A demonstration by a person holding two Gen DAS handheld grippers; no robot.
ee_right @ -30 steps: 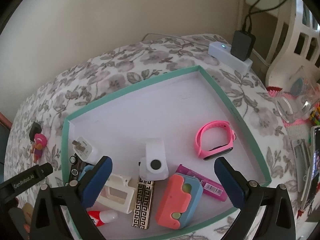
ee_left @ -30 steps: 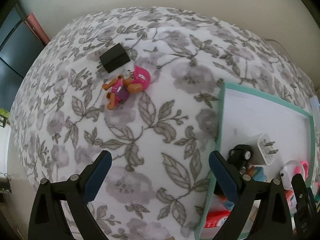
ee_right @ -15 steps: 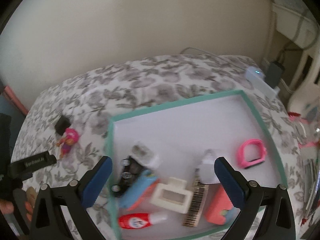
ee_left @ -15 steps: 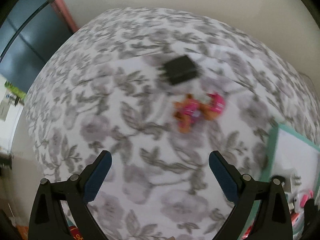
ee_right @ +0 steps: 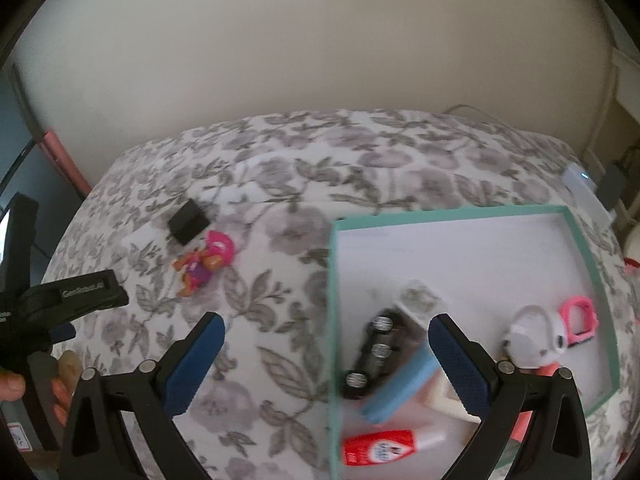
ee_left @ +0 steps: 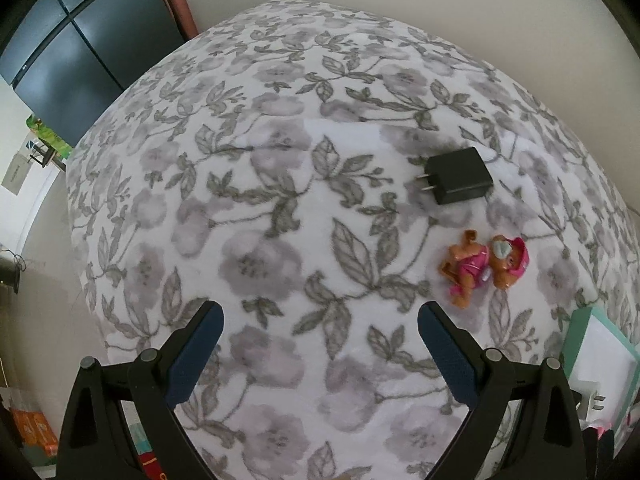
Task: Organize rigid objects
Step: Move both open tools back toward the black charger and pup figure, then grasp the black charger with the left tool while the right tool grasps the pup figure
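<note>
A black plug adapter (ee_left: pixel 458 176) and a pink toy dog figure (ee_left: pixel 482 266) lie on the floral tablecloth, ahead and to the right of my open, empty left gripper (ee_left: pixel 318 338). In the right wrist view the adapter (ee_right: pixel 188 222) and toy (ee_right: pixel 204 262) sit left of a teal-rimmed white tray (ee_right: pixel 332 304). Inside the tray lie a black toy car (ee_right: pixel 376 352), a white plug (ee_right: pixel 418 300), a blue case (ee_right: pixel 400 388), a red-labelled tube (ee_right: pixel 384 448) and a pink band (ee_right: pixel 580 316). My right gripper (ee_right: pixel 326 344) hangs open over the tray's left rim.
The table's left edge drops off beside a dark cabinet (ee_left: pixel 72 60). A white power strip with a black charger (ee_right: pixel 596 188) lies behind the tray at the right. A hand (ee_right: pixel 12 384) holds the left gripper's body at the left of the right wrist view.
Both grippers have swung left. The adapter and toy now sit to the right in the left view. The tray has shifted right in the right view.
</note>
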